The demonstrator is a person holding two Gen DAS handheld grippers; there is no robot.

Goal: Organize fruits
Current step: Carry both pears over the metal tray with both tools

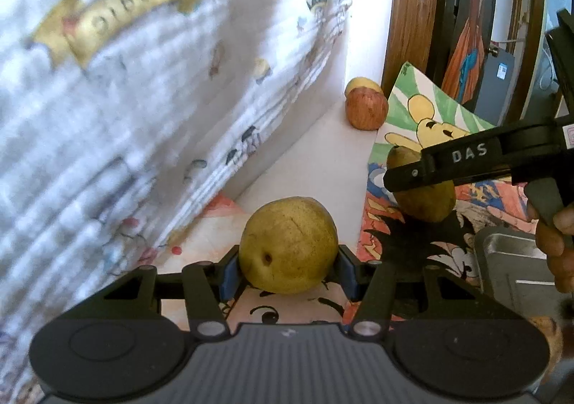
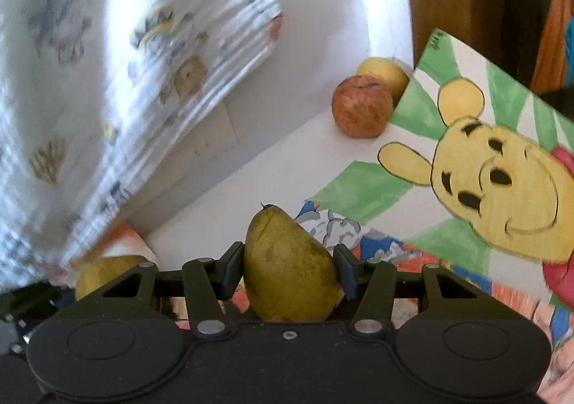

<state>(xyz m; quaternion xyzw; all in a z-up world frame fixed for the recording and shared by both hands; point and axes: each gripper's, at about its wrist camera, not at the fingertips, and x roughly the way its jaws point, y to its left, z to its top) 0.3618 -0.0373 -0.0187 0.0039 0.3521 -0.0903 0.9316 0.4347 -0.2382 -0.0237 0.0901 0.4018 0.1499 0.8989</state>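
The left gripper (image 1: 288, 266) has its blue-padded jaws closed on a round yellow-green pear (image 1: 288, 244), held blossom end toward the camera, so its long axis runs away along the fingers. The right gripper (image 2: 288, 273) is likewise clamped on a darker, elongated green pear (image 2: 288, 267), stem tip pointing up and slightly left, long axis near upright between the jaws. Both fruits appear lifted or just at the white table (image 2: 272, 174), above the cartoon drawing sheets (image 2: 462, 167) spread along its right side; I cannot tell whether either still touches. This looks like the carrying step, both pears in hand and not yet placed. Well apart, at the table's far corner against the wall, a red apple (image 2: 361, 106) sits touching a yellow apple (image 2: 384, 74) behind it. The next move likely calls for bringing the pears to a grouping spot and lowering them gently so they do not roll. A patterned white cloth (image 1: 143, 81) hangs along the left edge.
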